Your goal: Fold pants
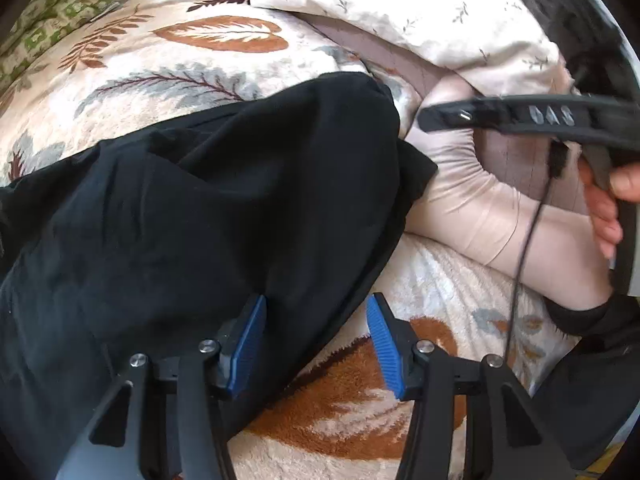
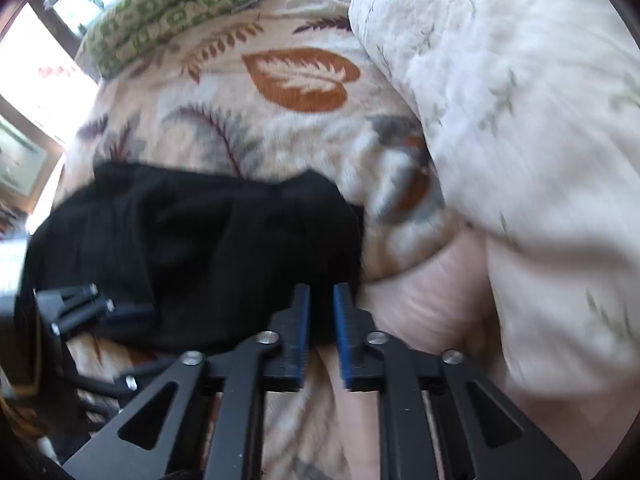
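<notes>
The black pants (image 1: 208, 200) lie in a folded bundle on a leaf-patterned blanket (image 1: 192, 52). My left gripper (image 1: 316, 308) is open. Its left blue pad is over the pants' near edge and its right pad over the blanket, with the cloth's edge lying loose between them. In the right wrist view the pants (image 2: 192, 248) are a dark, blurred heap. My right gripper (image 2: 322, 292) hangs over their right end with a narrow gap between its pads; black cloth shows in the gap, and the pads do not press on it. A hand (image 1: 604, 216) holds the right tool at the right edge.
A white duvet with small sprigs (image 1: 420, 8) is bunched at the back right, and pale pink bedding (image 1: 460, 200) lies beside the pants. A green-patterned pillow (image 1: 48, 12) sits at the far left. A black cable (image 1: 528, 232) hangs from the right tool. A bright window (image 2: 40, 60) is on the left.
</notes>
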A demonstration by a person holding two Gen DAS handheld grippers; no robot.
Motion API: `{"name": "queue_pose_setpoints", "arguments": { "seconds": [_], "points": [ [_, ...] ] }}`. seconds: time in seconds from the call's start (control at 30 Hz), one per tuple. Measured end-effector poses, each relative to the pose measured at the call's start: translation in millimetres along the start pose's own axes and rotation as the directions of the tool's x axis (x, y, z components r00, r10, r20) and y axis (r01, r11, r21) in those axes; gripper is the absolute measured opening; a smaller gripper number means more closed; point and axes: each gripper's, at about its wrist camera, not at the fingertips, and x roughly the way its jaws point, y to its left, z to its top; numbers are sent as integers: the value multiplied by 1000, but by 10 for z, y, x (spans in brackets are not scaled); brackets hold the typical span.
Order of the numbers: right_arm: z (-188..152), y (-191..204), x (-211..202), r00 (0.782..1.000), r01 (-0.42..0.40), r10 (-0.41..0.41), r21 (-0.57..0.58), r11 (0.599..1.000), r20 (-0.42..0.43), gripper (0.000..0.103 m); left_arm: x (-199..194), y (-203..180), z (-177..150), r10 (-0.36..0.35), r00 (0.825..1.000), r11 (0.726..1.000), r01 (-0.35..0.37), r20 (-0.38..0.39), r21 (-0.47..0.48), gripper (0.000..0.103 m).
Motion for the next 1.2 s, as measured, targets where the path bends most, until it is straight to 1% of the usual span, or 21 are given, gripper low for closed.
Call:
{"name": "queue_pose_setpoints", "arguments": {
  "seconds": [0.03, 0.1, 0.27, 0.3, 0.33, 0.37, 0.4, 0.5, 0.6, 0.67, 0.7, 0.73, 0.77, 0.8, 0.83, 0.9, 0.97, 1.03, 1.07, 1.13, 1.2],
  "points": [
    [43, -12, 24, 1000, 2, -2, 15, 1000, 23, 48, 2, 3, 1, 11, 1000, 1000, -11, 4, 1, 54],
    [110, -5, 89, 997, 33, -35, 20, 999, 68, 66, 39, -13, -8, 25, 1000, 1000, -25, -1, -2, 54],
    [273, 22, 331, 995, 2, -1, -9, 1000, 104, 63, 99, -21, -18, 33, 999, 999, -33, 9, -1, 54],
    [295, 48, 372, 995, -23, 26, -37, 999, 95, 55, 94, -3, -18, 25, 1000, 1000, -25, 10, -13, 54],
    [307, 81, 418, 996, -17, 22, -54, 998, 82, 40, 88, 19, -17, 14, 1000, 1000, -13, 13, -28, 54],
    [307, 117, 450, 998, 2, 2, -72, 997, 66, 34, 77, 34, -20, 6, 1000, 999, -6, 16, -40, 54],
    [293, 169, 450, 998, 8, -2, -96, 995, 62, 21, 65, 40, -24, 7, 1000, 999, -6, 17, -50, 53],
    [211, 322, 287, 996, 70, -61, -149, 986, 62, 17, -2, 38, -47, 6, 1000, 998, -5, 17, -68, 52],
    [97, 387, 69, 991, 132, -127, -165, 977, 41, 17, -105, 41, -78, 3, 999, 998, 0, 43, -70, 52],
    [-10, 438, 85, 984, 170, -176, -215, 962, -7, 19, -86, 65, -84, 22, 999, 997, -20, 33, -72, 52],
    [-43, 441, 120, 980, 196, -201, -241, 951, 3, 25, -26, 83, -83, 36, 999, 996, -35, 9, -77, 52],
    [-69, 450, 172, 973, 228, -232, -271, 935, 15, 36, 24, 91, -98, 42, 999, 996, -42, -6, -74, 53],
    [-84, 447, 261, 962, 262, -274, -301, 917, 3, 38, 24, 77, -106, 48, 999, 997, -48, 3, -63, 53],
    [-87, 413, 297, 959, 265, -283, -297, 917, -18, 38, 6, 56, -120, 52, 999, 997, -52, 8, -52, 54],
    [-81, 367, 287, 965, 242, -261, -274, 931, -36, 38, -15, 46, -136, 54, 999, 998, -53, 8, -44, 54],
    [-25, 299, 166, 974, 217, -227, -226, 950, -21, 38, -56, 55, -141, 39, 999, 998, -39, 9, -45, 54],
    [76, 273, 4, 980, 201, -199, -199, 959, 30, 44, -122, 116, -111, 30, 999, 997, -28, 24, -67, 54],
    [179, 238, -121, 983, 175, -163, -171, 970, 80, 55, -210, 187, -75, 36, 998, 996, -32, 50, -80, 54],
    [227, 222, -143, 987, 145, -130, -167, 975, 95, 55, -245, 227, -47, 41, 997, 995, -35, 61, -89, 54],
    [294, 249, -111, 992, 97, -78, -193, 976, 104, 55, -298, 316, 4, 50, 996, 993, -42, 70, -107, 54],
    [339, 324, 50, 996, 68, -51, -258, 964, 73, 55, -318, 438, 79, 87, 994, 989, -78, 72, -124, 54]
  ]
}}
